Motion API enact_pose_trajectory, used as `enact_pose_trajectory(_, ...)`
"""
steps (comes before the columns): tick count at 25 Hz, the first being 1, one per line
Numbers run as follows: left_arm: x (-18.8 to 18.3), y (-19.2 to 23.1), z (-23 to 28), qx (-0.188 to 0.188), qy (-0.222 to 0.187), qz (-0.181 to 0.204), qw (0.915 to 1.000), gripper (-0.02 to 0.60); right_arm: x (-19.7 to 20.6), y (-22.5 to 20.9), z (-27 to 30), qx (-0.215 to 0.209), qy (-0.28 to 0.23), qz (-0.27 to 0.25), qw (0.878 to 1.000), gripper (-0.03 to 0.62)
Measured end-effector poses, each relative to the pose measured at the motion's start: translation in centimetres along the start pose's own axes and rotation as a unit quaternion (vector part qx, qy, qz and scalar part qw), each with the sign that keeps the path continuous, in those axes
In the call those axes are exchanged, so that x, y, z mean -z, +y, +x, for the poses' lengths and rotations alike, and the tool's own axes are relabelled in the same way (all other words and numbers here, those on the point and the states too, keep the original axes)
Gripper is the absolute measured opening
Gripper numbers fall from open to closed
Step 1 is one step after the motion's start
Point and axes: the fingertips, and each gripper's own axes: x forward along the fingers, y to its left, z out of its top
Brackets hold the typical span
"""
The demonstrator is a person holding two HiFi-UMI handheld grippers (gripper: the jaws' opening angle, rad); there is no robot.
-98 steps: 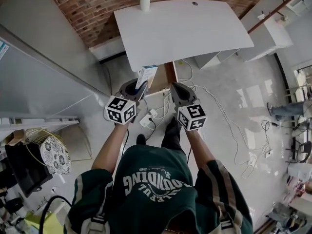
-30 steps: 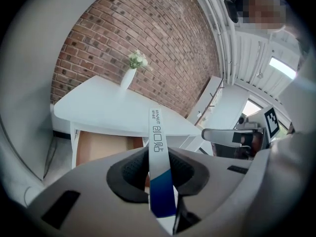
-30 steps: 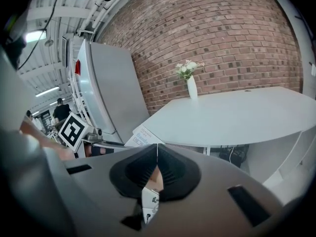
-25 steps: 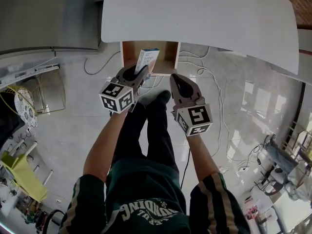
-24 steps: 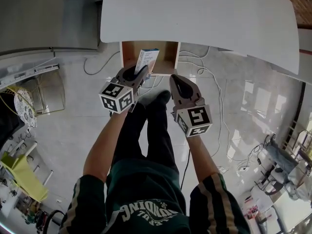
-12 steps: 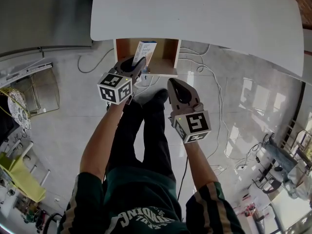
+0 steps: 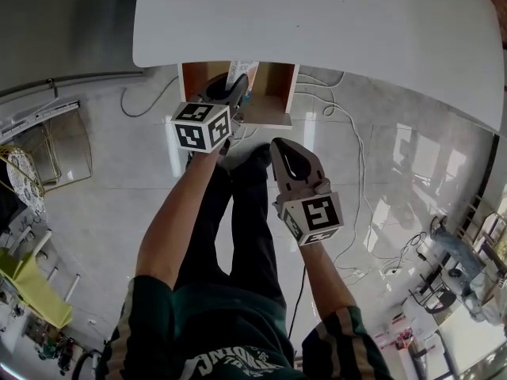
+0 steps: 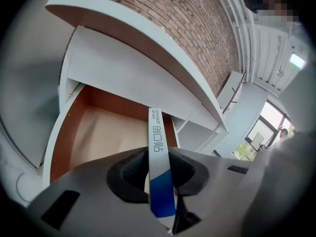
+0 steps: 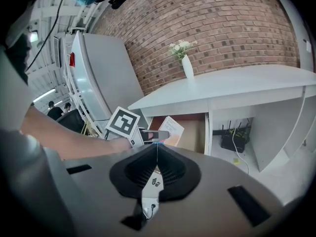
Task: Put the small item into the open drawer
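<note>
Small box (image 8: 159, 181) is being pinched edge-on by the left tool (image 7: 228, 92), hovering just over the open drawer (image 8: 94, 132) for a clean drop; right tool (image 9: 155, 146) is idling closed, empty, keeping clear.

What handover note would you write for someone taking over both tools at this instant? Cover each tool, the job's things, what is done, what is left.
Left tool: shut on the small white-and-blue box.
Right tool: shut, empty, short of the drawer.
Open drawer under the white desk; box at its mouth, not laid down.
Done: box gripped, brought to drawer.
Left: lower it in, release.
</note>
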Motion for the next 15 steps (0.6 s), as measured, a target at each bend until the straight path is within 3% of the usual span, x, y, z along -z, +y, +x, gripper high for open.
enact_pose_trajectory(8,-1.1,1.8,3.1,-0.008,-0.030,-0.042,0.9986,0.094,1.8,-1.0,-0.4,0.006,0.009,0.005,1.000,0.025)
enact_pose_trajectory(15,-1.3,2.7,6.1,-0.010,-0.025,-0.023,0.9994,0.094,2.9,-2.0,-0.5,0.013,0.015,0.020,1.000,0.025)
